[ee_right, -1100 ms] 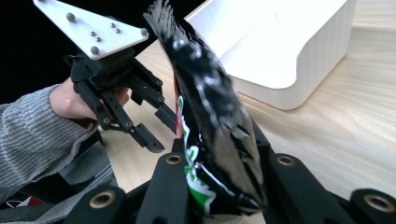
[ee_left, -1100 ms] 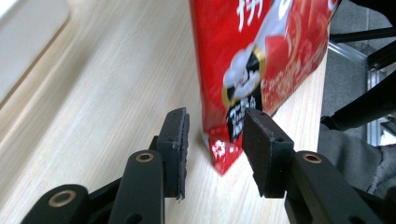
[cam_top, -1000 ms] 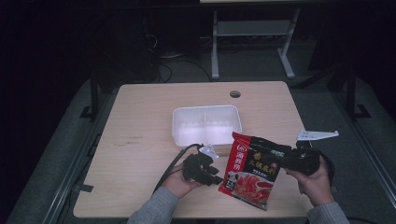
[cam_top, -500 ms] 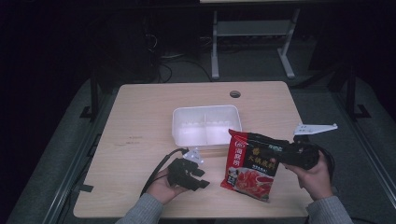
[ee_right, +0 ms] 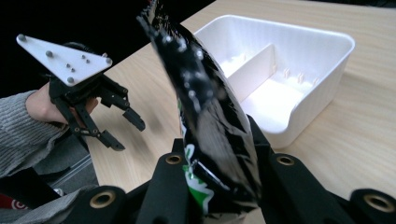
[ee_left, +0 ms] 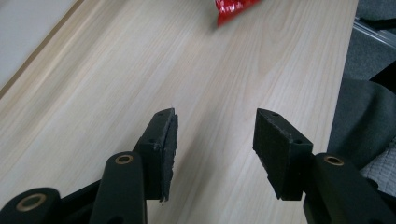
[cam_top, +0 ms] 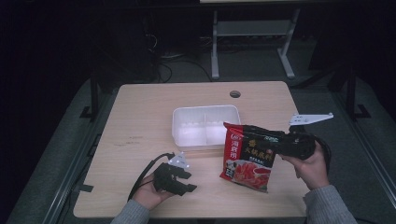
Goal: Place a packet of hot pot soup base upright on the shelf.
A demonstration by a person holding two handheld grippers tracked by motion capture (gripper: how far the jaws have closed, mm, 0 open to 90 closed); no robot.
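Observation:
A red snack bag with a black top edge hangs tilted over the table's front right, its lower corner near the wood. My right gripper is shut on the bag's top edge; in the right gripper view the bag stands pinched between the jaws of this gripper. My left gripper rests low over the front of the table, left of the bag and apart from it. Its jaws have just been opening and stand open with bare wood between them. A corner of the bag shows ahead.
A white two-compartment tray sits mid-table behind the bag, with nothing in it; it appears again in the right gripper view. The wooden table has a cable hole at the back. A metal stand is on the floor beyond.
My left gripper has drawn away from the bag toward the left and front, its jaws spreading wider. The right gripper has lifted the bag slightly.

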